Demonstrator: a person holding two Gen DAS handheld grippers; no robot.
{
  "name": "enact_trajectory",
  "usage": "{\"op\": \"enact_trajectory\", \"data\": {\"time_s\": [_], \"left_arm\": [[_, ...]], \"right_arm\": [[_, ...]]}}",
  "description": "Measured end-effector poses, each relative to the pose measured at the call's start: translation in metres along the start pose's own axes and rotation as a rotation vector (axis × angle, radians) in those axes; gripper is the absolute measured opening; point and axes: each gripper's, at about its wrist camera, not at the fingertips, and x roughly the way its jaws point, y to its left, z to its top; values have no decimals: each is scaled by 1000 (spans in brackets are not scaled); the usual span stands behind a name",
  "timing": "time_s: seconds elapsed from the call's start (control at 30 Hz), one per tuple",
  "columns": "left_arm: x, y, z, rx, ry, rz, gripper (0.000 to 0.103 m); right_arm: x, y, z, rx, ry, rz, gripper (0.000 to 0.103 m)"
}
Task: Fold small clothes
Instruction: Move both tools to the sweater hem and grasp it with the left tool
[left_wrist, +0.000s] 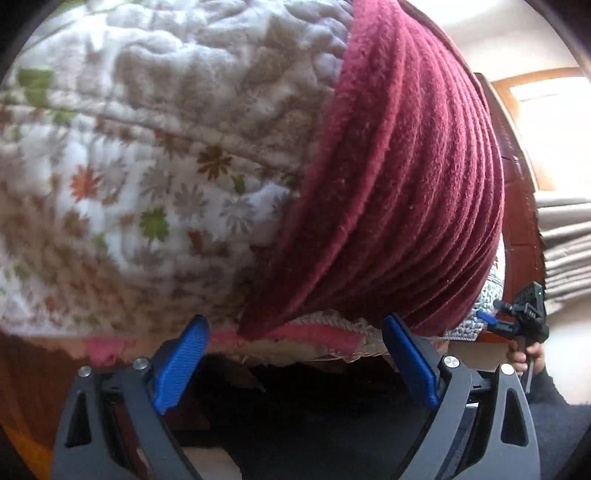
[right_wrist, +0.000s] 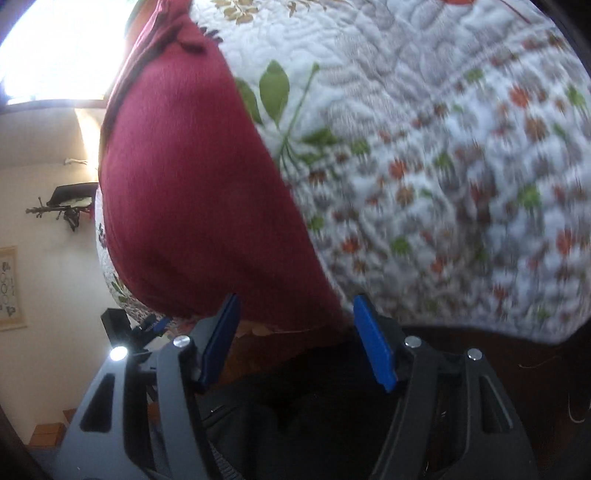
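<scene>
For a clean fold, each of the two tongs should probably bite one near corner of the ribbed maroon fleece garment (left_wrist: 402, 192) at the same depth, then lift evenly so that the hem stays straight. The garment lies flat on the white quilted floral bedspread (left_wrist: 147, 147), filling the right half of the left wrist view and the left centre of the right wrist view. The left gripper (left_wrist: 295, 354) and right gripper (right_wrist: 295, 336) both stand spread and empty, with the garment's near edge just ahead of their blue pads (left_wrist: 181, 362).
</scene>
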Motion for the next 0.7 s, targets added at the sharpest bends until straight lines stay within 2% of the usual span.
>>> {"op": "enact_trajectory", "data": {"time_s": [0.07, 0.13, 0.17, 0.23, 0.3, 0.33, 0.4, 0.47, 0.5, 0.6, 0.7], "left_arm": [[2, -4, 5, 37, -2, -24, 93], [6, -4, 8, 34, 15, -58, 86], [10, -4, 10, 29, 30, -63, 77], [16, -4, 12, 49, 43, -63, 71], [23, -5, 19, 58, 63, -63, 51], [26, -6, 25, 62, 69, -71, 44], [26, -6, 26, 71, 76, -75, 10], [18, -3, 27, 46, 77, -107, 7], [15, -3, 16, 28, 74, -136, 6], [-15, -7, 15, -28, 58, -233, 6], [-47, -12, 10, -85, 40, -322, 6]], "right_arm": [[0, 2, -14, 13, -12, -3, 64], [-2, 7, -24, 18, -23, -6, 64], [-2, 9, -29, 18, -27, -8, 64], [-2, 10, -38, 10, -27, -19, 64], [-2, 13, -52, 9, -32, -23, 64], [-1, 16, -53, 4, -34, -24, 64], [-3, 19, -60, -3, -40, -25, 64], [-6, 24, -62, -6, -48, -27, 64], [-7, 23, -63, -7, -52, -25, 64], [-14, 13, -57, -7, -71, -7, 64], [-20, -13, -44, 14, -80, 43, 67]]}}
